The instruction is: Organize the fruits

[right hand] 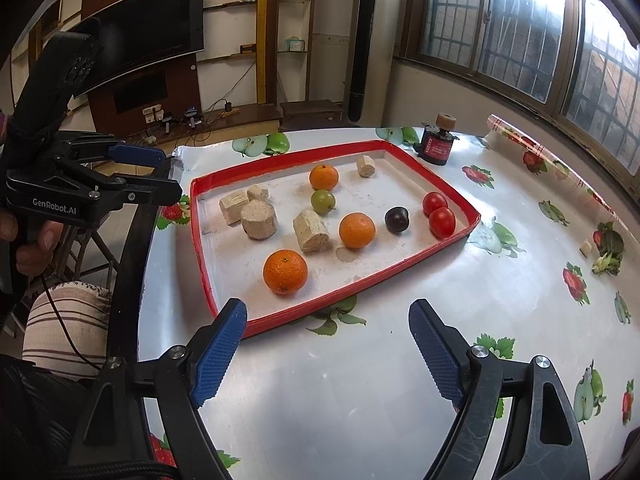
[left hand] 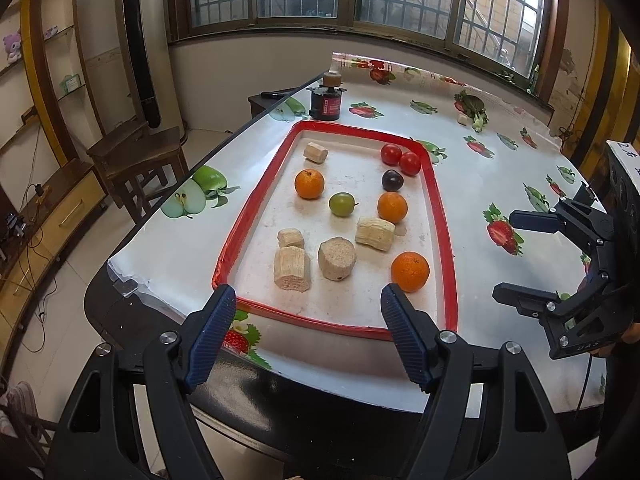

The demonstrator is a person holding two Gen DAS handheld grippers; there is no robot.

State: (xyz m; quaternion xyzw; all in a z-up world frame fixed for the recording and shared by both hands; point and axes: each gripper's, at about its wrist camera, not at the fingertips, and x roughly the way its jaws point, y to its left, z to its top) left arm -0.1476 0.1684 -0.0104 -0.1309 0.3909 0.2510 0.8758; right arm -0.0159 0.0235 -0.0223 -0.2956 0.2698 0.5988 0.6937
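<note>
A red-rimmed white tray (left hand: 256, 208) lies on the fruit-print table. In it are three oranges (left hand: 410, 272), two red tomatoes (left hand: 400, 158), a dark plum (left hand: 392, 180), a green fruit (left hand: 342, 204) and several beige cut chunks (left hand: 337, 259). My left gripper (left hand: 308, 294) hangs open over the tray's near rim, nothing between its blue pads. My right gripper (right hand: 328, 307) is open above bare tablecloth just outside the tray's rim (right hand: 360, 286), the nearest orange (right hand: 285, 272) a little ahead of it. Each gripper shows in the other's view, the right gripper (left hand: 507, 256) and the left gripper (right hand: 170, 175), both open.
A black and red cylinder device (left hand: 326, 100) stands past the tray's far end. A leafy sprig (left hand: 476, 110) lies on the far right of the table. The table's left edge drops to a wooden stool (left hand: 136, 160). A hand (right hand: 24, 240) holds the left gripper.
</note>
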